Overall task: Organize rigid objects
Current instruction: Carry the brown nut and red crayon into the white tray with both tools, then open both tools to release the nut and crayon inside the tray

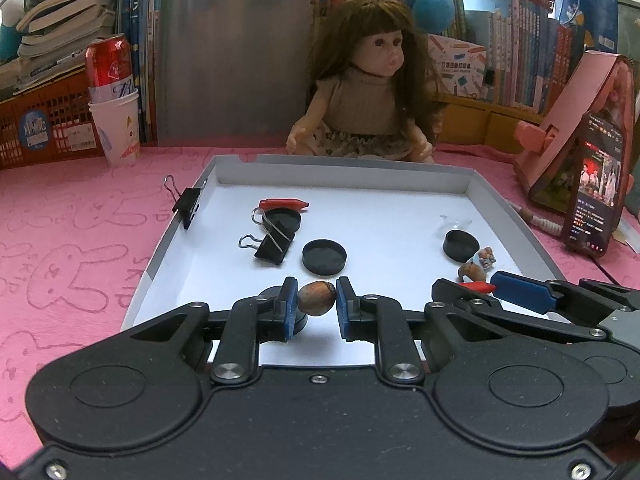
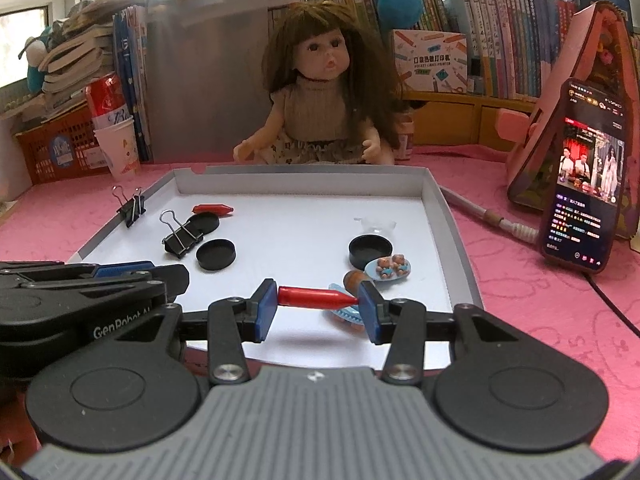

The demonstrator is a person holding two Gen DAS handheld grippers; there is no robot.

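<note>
Bookshelf backdrop; "GenRobot" left gripper

The left gripper has a matte black housing with two round raised discs, black linkage arms pinned with silver screws, and blue pads on its fingers. The right gripper shares the black discs, arms and silver screws, but carries a ribbed grey plate between the discs. White "GenRobot" lettering marks the left gripper's side.
</note>
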